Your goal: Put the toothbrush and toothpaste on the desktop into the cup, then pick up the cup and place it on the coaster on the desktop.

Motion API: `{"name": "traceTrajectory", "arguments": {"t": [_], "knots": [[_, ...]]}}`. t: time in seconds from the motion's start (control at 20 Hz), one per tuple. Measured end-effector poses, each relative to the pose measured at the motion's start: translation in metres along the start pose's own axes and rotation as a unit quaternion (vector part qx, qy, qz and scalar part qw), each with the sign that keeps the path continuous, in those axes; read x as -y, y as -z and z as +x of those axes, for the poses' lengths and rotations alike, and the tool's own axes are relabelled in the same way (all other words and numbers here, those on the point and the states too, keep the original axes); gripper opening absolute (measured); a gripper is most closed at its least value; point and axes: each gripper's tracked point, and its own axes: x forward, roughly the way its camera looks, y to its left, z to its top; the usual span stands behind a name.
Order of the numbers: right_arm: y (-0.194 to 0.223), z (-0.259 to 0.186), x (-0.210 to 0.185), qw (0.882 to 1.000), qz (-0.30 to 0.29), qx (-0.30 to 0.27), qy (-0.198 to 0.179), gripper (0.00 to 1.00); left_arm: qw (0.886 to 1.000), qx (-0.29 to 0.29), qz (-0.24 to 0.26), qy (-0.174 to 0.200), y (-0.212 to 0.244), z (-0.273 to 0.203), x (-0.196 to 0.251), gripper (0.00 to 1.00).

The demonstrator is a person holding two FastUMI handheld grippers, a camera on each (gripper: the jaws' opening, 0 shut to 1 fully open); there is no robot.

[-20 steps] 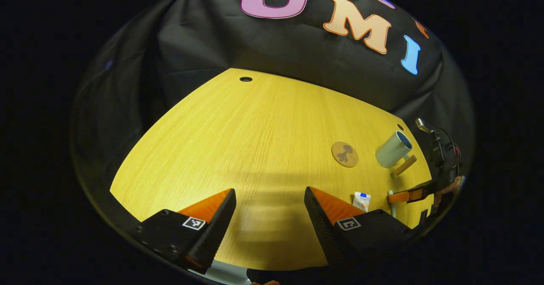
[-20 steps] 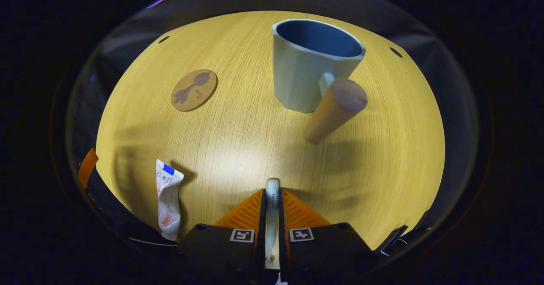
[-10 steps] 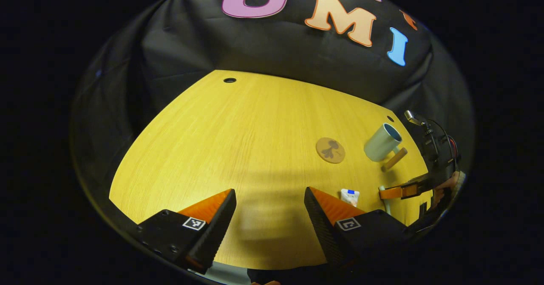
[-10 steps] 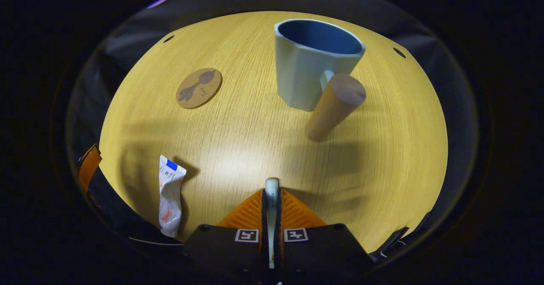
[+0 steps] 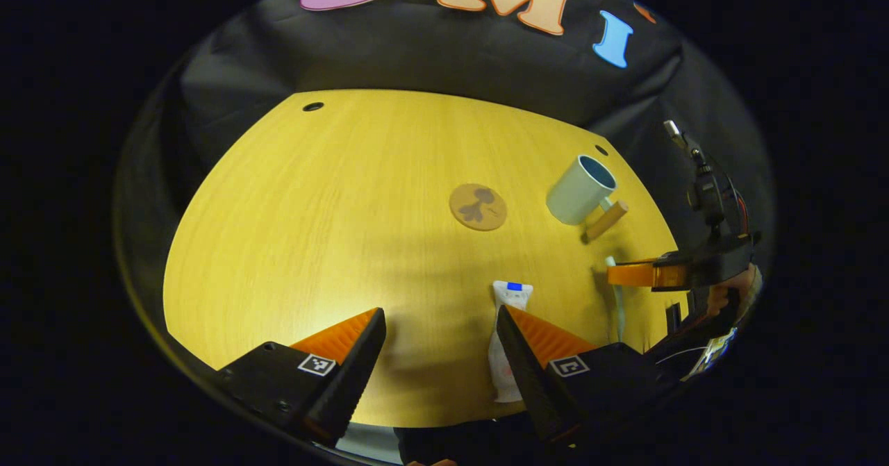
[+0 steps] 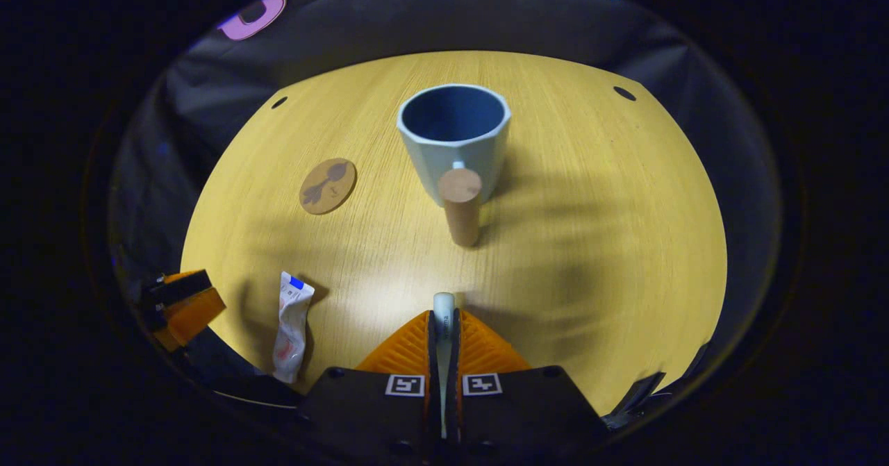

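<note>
In the left gripper view, the left gripper (image 5: 439,334) is hovering over the near edge of the yellow wooden counter (image 5: 333,209) with its fingers spread wide and nothing between them. The toothpaste (image 5: 505,334) is lying flat on the counter just beside the right-hand finger, which is covering part of it; its long axis is running away from the camera, with the blue-marked end pointing toward the far side. Beyond it, the round coaster (image 5: 478,207) is sitting flat, and to its right the pale cup (image 5: 578,189) is standing with its wooden handle (image 5: 606,220) sticking out to the lower right. Farther right, the right gripper (image 5: 628,273) is gripping the toothbrush (image 5: 615,299), which is hanging downward from its fingers, with a hand (image 5: 729,296) partly showing behind it.

In the right gripper view, the right gripper (image 6: 443,327) is pressing both fingers closed on the toothbrush (image 6: 443,310), whose long axis is lying along the fingers, its rounded end poking out forward toward the cup. The cup (image 6: 454,136) is standing upright straight ahead, mouth open upward, its handle (image 6: 460,202) facing the camera. The coaster (image 6: 328,185) is lying to the cup's left, well apart from it. The toothpaste (image 6: 292,326) is lying at lower left, blue-marked end pointing away, near the left gripper's finger (image 6: 184,306).
</note>
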Motion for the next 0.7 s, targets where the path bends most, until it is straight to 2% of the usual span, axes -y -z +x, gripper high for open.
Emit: {"name": "traceTrajectory", "arguments": {"t": [0.2,0.35,0.5,0.7], "knots": [[-0.004,-0.018,0.031,0.999,0.019,0.026,0.01,0.06,0.998,-0.038,0.038,0.024,0.006,0.018,0.038,0.95],[-0.001,-0.03,0.053,0.999,0.022,0.035,0.024,0.05,0.996,-0.068,0.054,0.018,0.012,0.031,0.052,0.97],[-0.007,-0.046,0.064,0.998,0.036,0.054,0.018,0.05,0.995,-0.092,0.036,0.02,0.017,0.04,0.063,0.94],[-0.019,-0.066,0.074,0.996,0.04,0.084,0.008,0.05,0.993,-0.122,-0.002,0.001,0.028,0.054,0.063,0.8]]}}
